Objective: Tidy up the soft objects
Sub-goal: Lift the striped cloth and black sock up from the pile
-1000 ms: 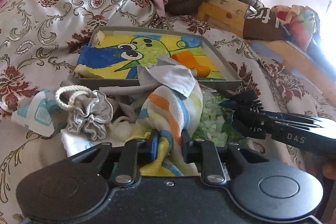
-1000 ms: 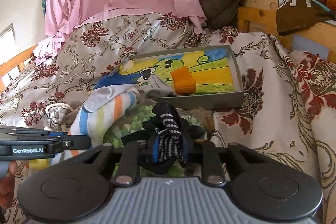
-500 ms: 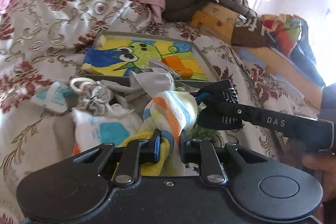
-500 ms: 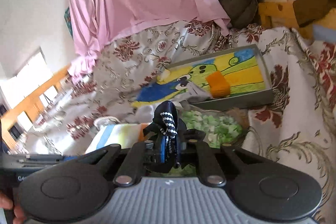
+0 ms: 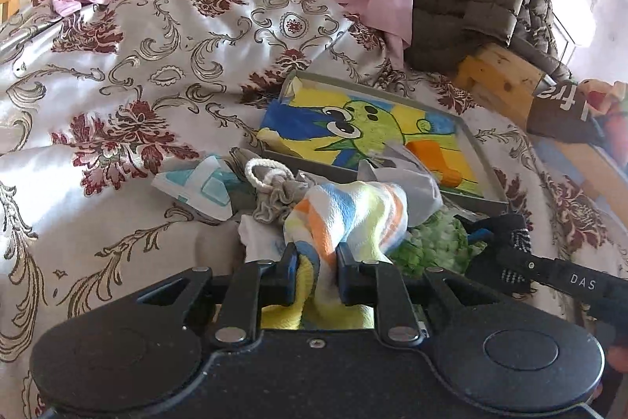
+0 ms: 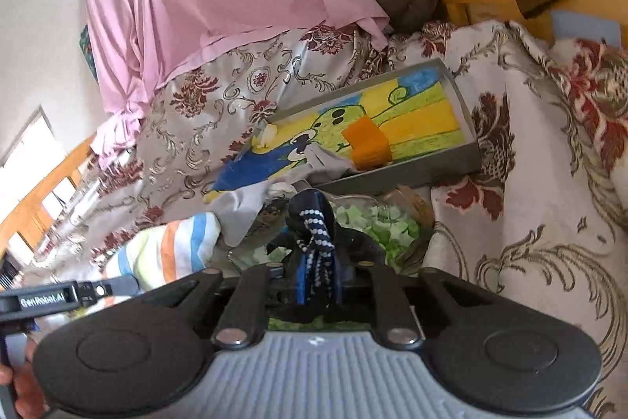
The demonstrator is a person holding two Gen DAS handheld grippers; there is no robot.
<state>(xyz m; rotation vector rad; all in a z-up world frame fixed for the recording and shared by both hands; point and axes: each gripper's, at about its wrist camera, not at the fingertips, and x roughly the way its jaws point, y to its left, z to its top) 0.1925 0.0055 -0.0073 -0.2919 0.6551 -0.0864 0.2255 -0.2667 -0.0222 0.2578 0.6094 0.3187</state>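
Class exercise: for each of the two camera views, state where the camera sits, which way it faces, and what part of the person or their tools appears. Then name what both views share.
Left wrist: on the left gripper, facing the bed; its jaws clamp the striped cloth; the right gripper enters at right.
Right wrist: on the right gripper, tilted, facing the bed; its jaws clamp the dark dotted cloth; the left gripper and fingers show at left.
Shared: the painted tray, orange block, green cloth.

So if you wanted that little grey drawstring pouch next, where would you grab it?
Probably by the gathered neck of the grey pouch, just under its white cord loop, coming down from above. The neck is bunched narrow enough for jaws to pinch, and cloths crowd its sides.
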